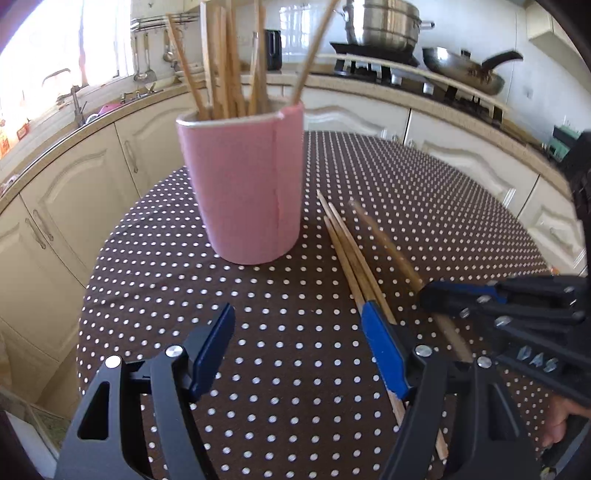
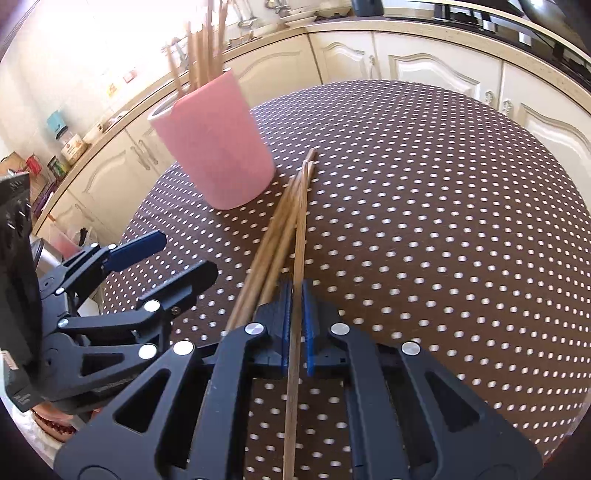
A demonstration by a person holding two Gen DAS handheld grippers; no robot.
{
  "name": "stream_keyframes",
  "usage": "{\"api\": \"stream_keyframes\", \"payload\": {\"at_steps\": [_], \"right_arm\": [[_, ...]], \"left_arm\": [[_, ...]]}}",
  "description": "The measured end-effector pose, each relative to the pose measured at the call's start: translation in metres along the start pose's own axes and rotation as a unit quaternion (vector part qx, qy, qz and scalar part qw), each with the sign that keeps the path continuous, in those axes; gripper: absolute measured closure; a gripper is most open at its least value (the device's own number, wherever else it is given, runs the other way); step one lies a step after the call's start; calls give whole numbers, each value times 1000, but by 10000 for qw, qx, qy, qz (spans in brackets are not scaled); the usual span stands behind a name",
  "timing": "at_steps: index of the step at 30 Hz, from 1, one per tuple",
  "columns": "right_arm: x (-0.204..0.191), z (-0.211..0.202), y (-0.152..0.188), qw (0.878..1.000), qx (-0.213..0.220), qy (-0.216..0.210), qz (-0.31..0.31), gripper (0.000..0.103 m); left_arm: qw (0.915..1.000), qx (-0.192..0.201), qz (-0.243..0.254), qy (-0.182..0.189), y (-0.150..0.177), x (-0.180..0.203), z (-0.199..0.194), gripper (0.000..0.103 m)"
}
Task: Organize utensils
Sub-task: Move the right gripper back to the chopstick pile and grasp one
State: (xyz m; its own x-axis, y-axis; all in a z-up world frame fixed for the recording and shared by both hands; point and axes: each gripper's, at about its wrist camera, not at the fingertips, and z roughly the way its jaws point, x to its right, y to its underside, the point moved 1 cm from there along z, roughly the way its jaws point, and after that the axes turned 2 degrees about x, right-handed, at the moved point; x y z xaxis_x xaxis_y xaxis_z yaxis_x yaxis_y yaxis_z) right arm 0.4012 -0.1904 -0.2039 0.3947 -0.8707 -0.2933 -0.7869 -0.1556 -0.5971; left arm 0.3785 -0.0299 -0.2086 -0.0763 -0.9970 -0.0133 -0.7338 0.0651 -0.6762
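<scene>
A pink cup [image 1: 243, 184] holding several wooden chopsticks stands on the dotted table; it also shows in the right wrist view [image 2: 214, 147]. Loose chopsticks [image 1: 347, 251] lie on the cloth right of the cup, and also show in the right wrist view [image 2: 273, 240]. My right gripper [image 2: 295, 295] is shut on one chopstick [image 2: 301, 221], held just above the cloth; it shows from the side in the left wrist view [image 1: 439, 295]. My left gripper [image 1: 299, 321] is open and empty, in front of the cup, its right finger over the loose chopsticks; it also shows in the right wrist view [image 2: 181, 251].
The round table has a brown cloth with white dots [image 1: 424, 192]. Cream kitchen cabinets [image 1: 92, 177] curve around behind it, with a sink at left. A stove with a steel pot [image 1: 384, 26] and a frying pan [image 1: 465, 70] stands at the back right.
</scene>
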Motion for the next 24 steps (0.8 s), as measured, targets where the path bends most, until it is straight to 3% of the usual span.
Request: {"api": "stream_keyframes", "payload": {"at_steps": [5, 10, 17, 24], "right_arm": [[12, -5, -1, 10000, 18, -5, 49, 96], [18, -6, -4, 10000, 15, -41, 49, 96], [26, -2, -11, 9999, 18, -94, 42, 96], [33, 3, -16, 9999, -8, -134, 75, 96]], "left_arm": [[9990, -236, 230, -305, -4, 13, 17, 33], [9986, -379, 212, -312, -9, 16, 25, 33], [9993, -286, 149, -188, -13, 21, 23, 33], [9982, -320, 344, -380, -17, 30, 26, 33]]}}
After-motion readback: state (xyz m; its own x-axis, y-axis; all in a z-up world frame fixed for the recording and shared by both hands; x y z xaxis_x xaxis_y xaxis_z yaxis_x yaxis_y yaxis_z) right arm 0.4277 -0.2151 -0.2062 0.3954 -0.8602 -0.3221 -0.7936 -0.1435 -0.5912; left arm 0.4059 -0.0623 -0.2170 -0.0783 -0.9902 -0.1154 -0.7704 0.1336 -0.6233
